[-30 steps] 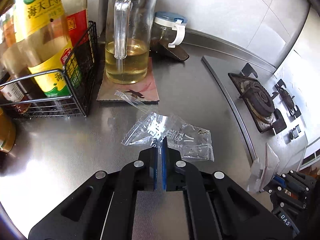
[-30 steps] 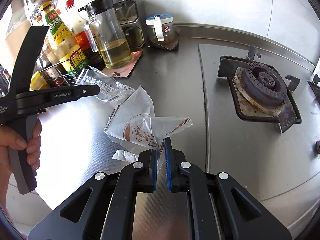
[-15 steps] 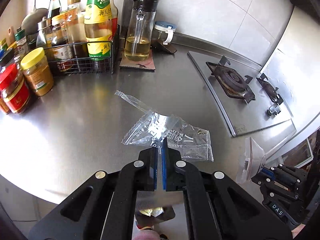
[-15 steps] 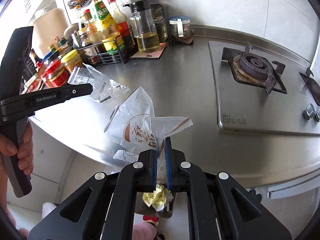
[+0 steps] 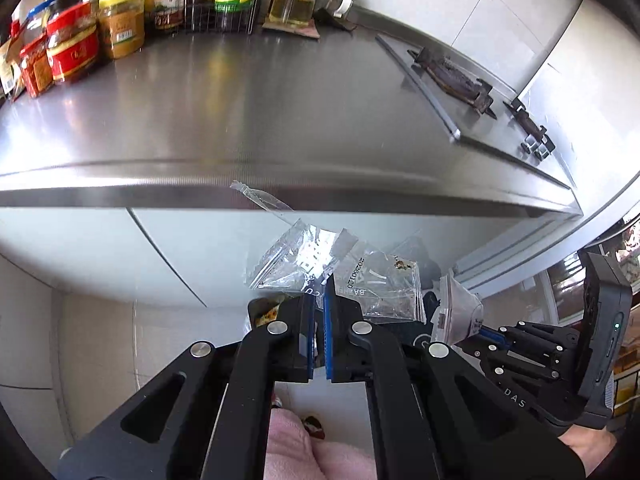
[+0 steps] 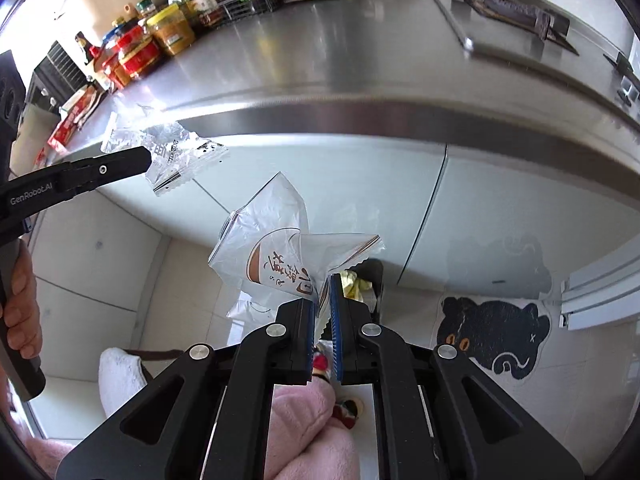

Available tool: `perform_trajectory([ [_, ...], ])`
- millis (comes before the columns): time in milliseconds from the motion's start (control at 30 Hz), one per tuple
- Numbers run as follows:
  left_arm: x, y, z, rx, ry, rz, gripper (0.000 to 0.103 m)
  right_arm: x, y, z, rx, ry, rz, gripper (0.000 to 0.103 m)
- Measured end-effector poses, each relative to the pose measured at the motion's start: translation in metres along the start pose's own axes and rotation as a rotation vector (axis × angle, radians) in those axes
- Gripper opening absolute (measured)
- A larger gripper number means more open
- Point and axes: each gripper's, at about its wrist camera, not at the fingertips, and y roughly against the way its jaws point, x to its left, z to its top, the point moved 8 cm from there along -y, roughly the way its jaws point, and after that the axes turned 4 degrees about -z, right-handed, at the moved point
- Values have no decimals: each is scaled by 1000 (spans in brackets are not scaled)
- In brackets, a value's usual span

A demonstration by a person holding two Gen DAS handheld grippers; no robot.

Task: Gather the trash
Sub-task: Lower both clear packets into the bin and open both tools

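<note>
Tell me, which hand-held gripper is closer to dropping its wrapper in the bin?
Probably the right hand-held gripper. Its white printed wrapper hangs right in front of the black bin on the floor. The left hand-held gripper, holding the clear wrapper, sits off to the side.

Both views bright, daylit. Strong glare on steel countertop [image 6: 304,60], blown out at upper left of right view. Heavy fisheye curvature, dark vignette at corners. Focus sharp.

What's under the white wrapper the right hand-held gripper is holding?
Below the white wrapper sits a dark bin on the floor, with yellow crumpled trash inside. The wrapper and right hand-held gripper hide most of the bin, so its other contents can't be seen.
</note>
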Motion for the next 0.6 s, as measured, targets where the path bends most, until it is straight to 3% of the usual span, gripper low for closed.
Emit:
perform_trajectory([
  [300,31,-103,-52,130,35,8,2,-23,-108,-40,107,-66,-19,9],
  [600,56,-200,-79,171,56,40,2,-31,-195,-57,146,-110,-28,9],
])
